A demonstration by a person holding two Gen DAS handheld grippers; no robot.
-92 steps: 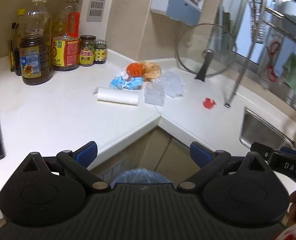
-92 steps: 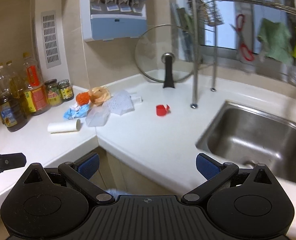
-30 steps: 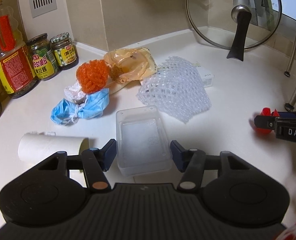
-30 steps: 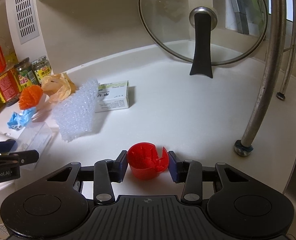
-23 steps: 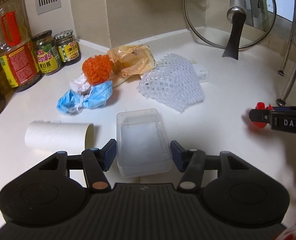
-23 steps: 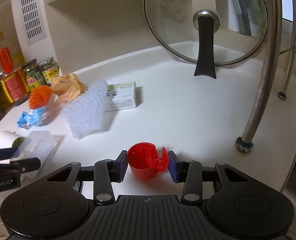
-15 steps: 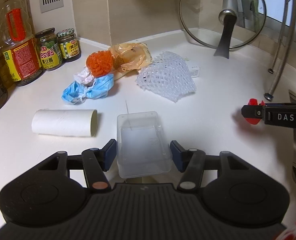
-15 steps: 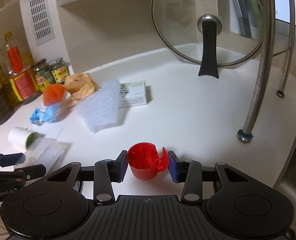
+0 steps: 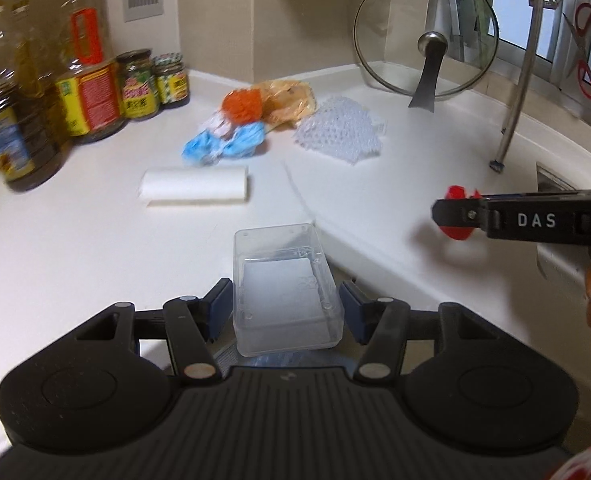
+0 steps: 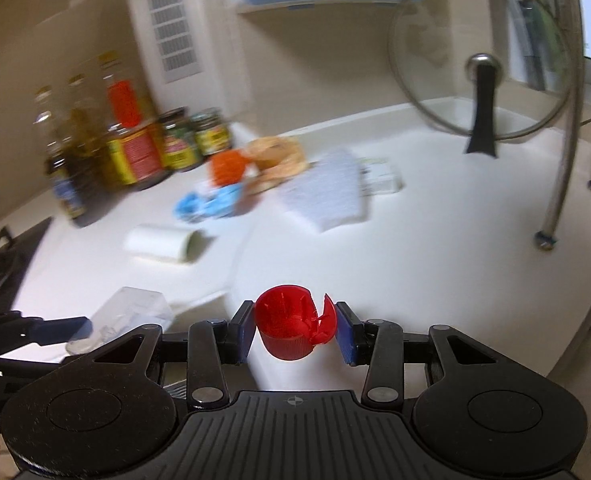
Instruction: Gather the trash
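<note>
My left gripper (image 9: 286, 307) is shut on a clear plastic box (image 9: 283, 288), held over the front edge of the white counter (image 9: 75, 248). My right gripper (image 10: 294, 331) is shut on a red flip-top bottle cap (image 10: 289, 328), also lifted off the counter. From the left wrist view the right gripper (image 9: 455, 216) and its red cap (image 9: 457, 233) show at the right. The clear box (image 10: 123, 314) and left gripper appear at the lower left of the right wrist view. Farther back on the counter lie a white paper roll (image 9: 195, 186), a blue mask (image 9: 225, 142), an orange net ball (image 9: 242, 105), a tan bag (image 9: 289, 100) and white foam netting (image 9: 341, 134).
Oil bottles and jars (image 9: 91, 92) stand at the back left. A glass pot lid (image 9: 425, 62) leans in the corner. A steel rack leg (image 9: 513, 120) stands at the right, with the sink edge (image 9: 555, 184) beyond it. A stove edge (image 10: 3, 256) lies at far left. A small carton (image 10: 381, 178) sits behind the netting.
Both grippers have pulled back from the trash pile and risen a little, each keeping its hold. The box has left the counter top and now hangs over the edge.
</note>
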